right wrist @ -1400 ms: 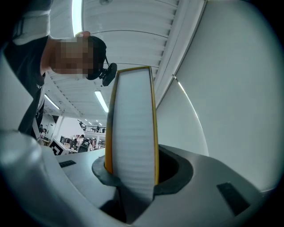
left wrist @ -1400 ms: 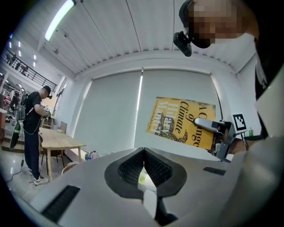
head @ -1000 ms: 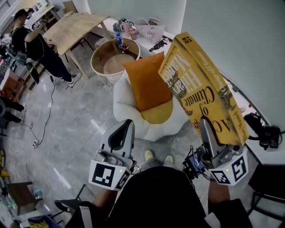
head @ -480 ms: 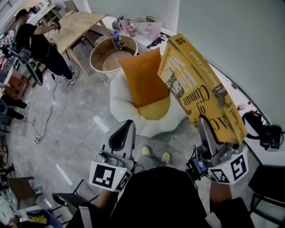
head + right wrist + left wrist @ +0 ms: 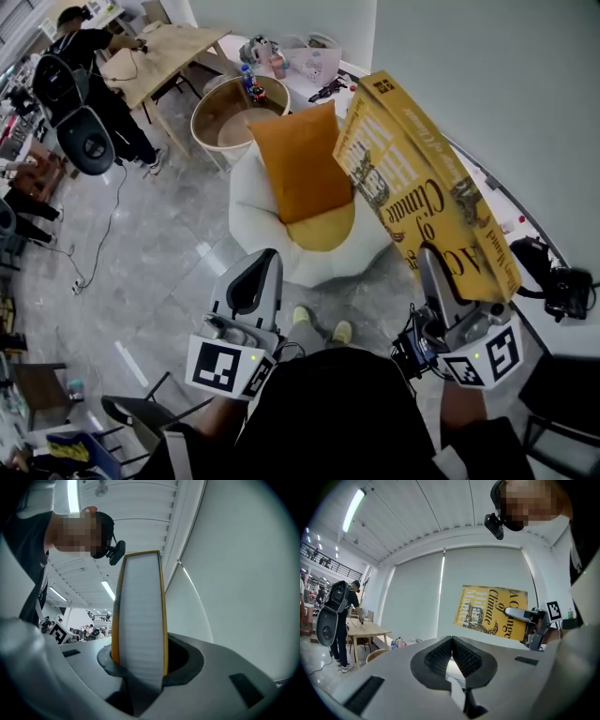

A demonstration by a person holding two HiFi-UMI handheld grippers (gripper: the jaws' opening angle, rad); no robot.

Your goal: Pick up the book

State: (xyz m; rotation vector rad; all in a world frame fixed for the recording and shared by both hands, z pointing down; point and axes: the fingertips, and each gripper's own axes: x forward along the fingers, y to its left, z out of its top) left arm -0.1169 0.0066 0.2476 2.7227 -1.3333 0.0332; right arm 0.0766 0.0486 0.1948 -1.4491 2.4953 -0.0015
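Observation:
A big yellow book [image 5: 412,178] stands tilted in the air over the right side of the head view, cover facing up. My right gripper [image 5: 436,267] is shut on its lower end. In the right gripper view the white page edge of the book [image 5: 140,611] rises from between the jaws of my right gripper [image 5: 140,663]. My left gripper [image 5: 261,262] hovers lower left of the book, apart from it, shut with nothing in it. In the left gripper view the pads of my left gripper [image 5: 451,641] meet, and the book [image 5: 490,611] shows beyond them to the right.
Below stands a white round armchair [image 5: 258,225] with an orange cushion [image 5: 300,169] and a yellow one. Behind it are a round table [image 5: 211,117] with bottles and a wooden table [image 5: 169,52], where a person [image 5: 84,66] stands. A black bag [image 5: 562,286] lies on the right ledge.
Both grippers have drifted slightly across the room, the book still gripped. The person at the back left has stepped up to the wooden table.

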